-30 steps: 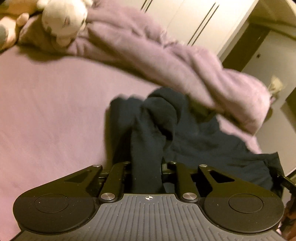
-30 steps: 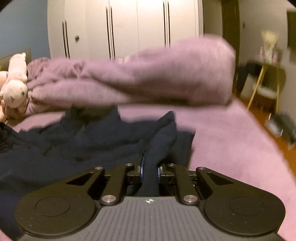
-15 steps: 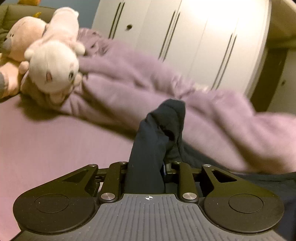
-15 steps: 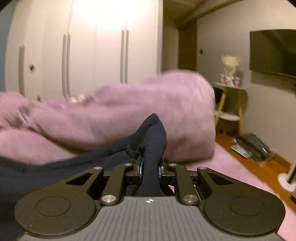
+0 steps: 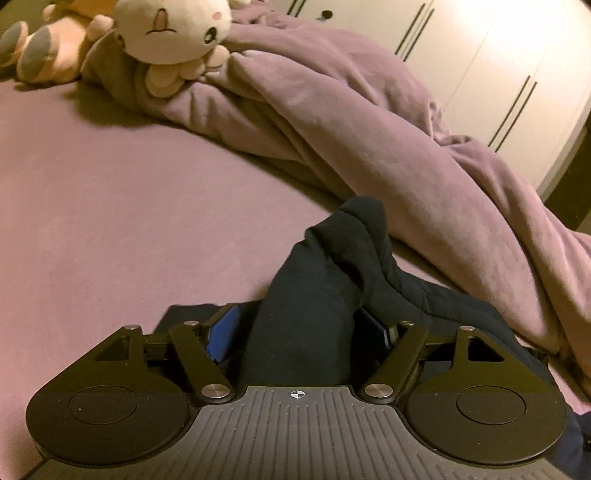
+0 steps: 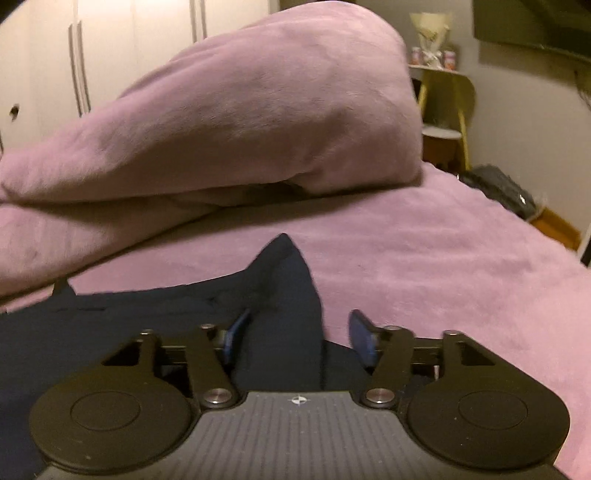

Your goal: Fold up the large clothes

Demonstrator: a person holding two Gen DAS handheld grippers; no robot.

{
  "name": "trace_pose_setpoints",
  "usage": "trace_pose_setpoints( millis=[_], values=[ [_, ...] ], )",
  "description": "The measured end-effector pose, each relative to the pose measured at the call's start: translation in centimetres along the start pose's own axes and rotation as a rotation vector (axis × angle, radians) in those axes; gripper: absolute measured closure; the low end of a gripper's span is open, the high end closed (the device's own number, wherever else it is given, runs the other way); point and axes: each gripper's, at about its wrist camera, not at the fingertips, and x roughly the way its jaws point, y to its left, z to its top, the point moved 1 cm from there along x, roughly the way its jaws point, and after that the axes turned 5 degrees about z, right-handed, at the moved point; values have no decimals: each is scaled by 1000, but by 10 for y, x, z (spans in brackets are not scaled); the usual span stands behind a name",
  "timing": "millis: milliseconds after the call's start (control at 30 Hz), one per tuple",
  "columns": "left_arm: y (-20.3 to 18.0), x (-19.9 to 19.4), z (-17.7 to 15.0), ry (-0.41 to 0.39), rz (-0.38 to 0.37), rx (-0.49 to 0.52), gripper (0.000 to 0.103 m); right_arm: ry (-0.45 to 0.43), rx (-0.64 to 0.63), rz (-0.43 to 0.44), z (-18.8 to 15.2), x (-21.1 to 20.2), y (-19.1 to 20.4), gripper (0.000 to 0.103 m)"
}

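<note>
- My left gripper (image 5: 301,330) has just been opening; the dark garment (image 5: 314,314) bunches loosely between its jaws, on the bed (image 5: 110,206).
- Only this view shows the plush toy (image 5: 170,29).
- My right gripper (image 6: 295,338) has also just been opening, with a fold of the garment between its spread jaws; only here I see the yellow chair (image 6: 448,96).

Low wrist views (shared bed (image 5: 110,192))

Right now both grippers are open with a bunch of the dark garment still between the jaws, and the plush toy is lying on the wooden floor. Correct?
Not quite. The plush toy lies on the bed, propped against the pink blanket, as the left wrist view shows. The rest holds: left gripper and right gripper have just been opening, and the dark garment stands loose between their jaws.
</note>
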Motion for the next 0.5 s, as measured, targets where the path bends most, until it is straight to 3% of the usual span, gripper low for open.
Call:
trace_pose_setpoints(
  millis=[67, 167, 300, 367, 500],
  values=[
    [7, -13, -1, 19, 8, -7, 26, -23, 78, 33, 0, -12, -15, 30],
    [21, -44, -4, 63, -29, 30, 26, -55, 204, 109, -5, -41, -44, 30],
    [66, -104, -19, 118, -78, 77, 18, -25, 321, 242, -39, -118, -96, 30],
    [96, -129, -31, 184, -105, 35, 18, 16, 413, 288, -71, -159, -123, 30],
    [144, -166, -58, 289, -239, -181, 18, 123, 647, 420, -135, -213, -166, 30]
  ],
)
